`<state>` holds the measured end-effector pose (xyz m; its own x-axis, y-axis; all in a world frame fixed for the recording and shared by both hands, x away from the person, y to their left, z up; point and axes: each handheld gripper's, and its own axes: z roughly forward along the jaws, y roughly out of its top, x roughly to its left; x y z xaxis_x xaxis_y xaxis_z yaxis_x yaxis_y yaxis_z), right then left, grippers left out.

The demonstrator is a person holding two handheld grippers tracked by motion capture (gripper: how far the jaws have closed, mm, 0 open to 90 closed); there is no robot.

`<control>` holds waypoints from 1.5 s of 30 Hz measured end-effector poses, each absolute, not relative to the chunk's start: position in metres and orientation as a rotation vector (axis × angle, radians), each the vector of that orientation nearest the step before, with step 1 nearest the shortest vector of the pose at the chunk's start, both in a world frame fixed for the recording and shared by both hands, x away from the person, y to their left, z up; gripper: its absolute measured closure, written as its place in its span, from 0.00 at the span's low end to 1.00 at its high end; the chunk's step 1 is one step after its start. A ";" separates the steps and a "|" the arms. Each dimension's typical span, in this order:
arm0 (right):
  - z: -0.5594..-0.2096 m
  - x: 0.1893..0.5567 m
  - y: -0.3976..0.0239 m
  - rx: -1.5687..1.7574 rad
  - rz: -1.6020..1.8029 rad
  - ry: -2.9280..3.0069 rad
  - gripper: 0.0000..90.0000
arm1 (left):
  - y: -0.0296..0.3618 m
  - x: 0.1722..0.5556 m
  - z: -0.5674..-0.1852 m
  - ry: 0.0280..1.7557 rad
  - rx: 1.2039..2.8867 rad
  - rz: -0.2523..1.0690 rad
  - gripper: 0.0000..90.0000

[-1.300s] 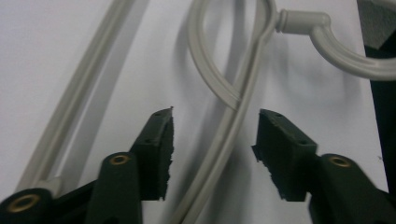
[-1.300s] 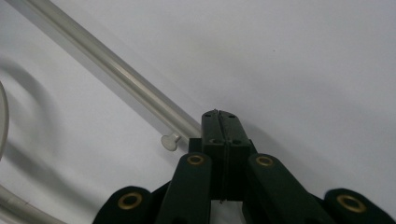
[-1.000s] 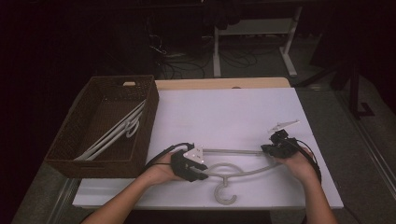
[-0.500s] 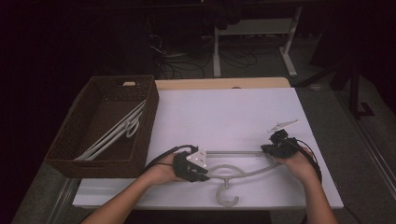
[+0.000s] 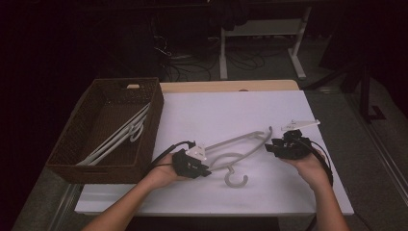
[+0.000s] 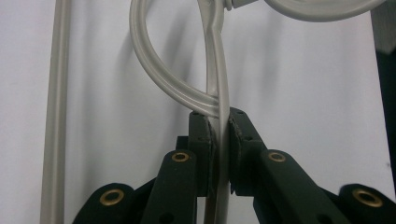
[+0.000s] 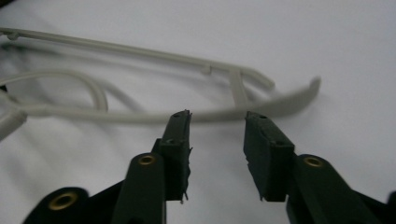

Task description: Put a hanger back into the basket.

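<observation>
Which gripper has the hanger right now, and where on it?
The left gripper clamps the hanger on its arm near the hook; the right gripper has just opened, holding nothing.

No text, label, brand, number or sign can be read anywhere in these views.
</observation>
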<state>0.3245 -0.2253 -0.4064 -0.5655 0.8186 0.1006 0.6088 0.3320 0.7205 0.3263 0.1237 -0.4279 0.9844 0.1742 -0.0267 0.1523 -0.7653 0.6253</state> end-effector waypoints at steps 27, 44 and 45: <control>-0.409 0.301 -0.217 1.162 1.190 2.363 0.36 | 0.157 0.359 -0.286 0.464 2.288 0.155 0.91; -0.411 0.299 -0.213 1.170 1.180 2.369 0.30 | 0.301 0.366 -0.251 0.666 2.199 0.294 0.91; -0.411 0.299 -0.213 1.169 1.183 2.366 0.30 | 0.310 0.365 -0.254 0.680 2.198 0.298 0.91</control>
<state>0.2992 -0.2127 -0.4111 -0.6474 0.7520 0.1239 0.5502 0.3487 0.7587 0.3653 0.3095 -0.2537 0.8279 0.5608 -0.0097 0.3725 -0.5369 0.7569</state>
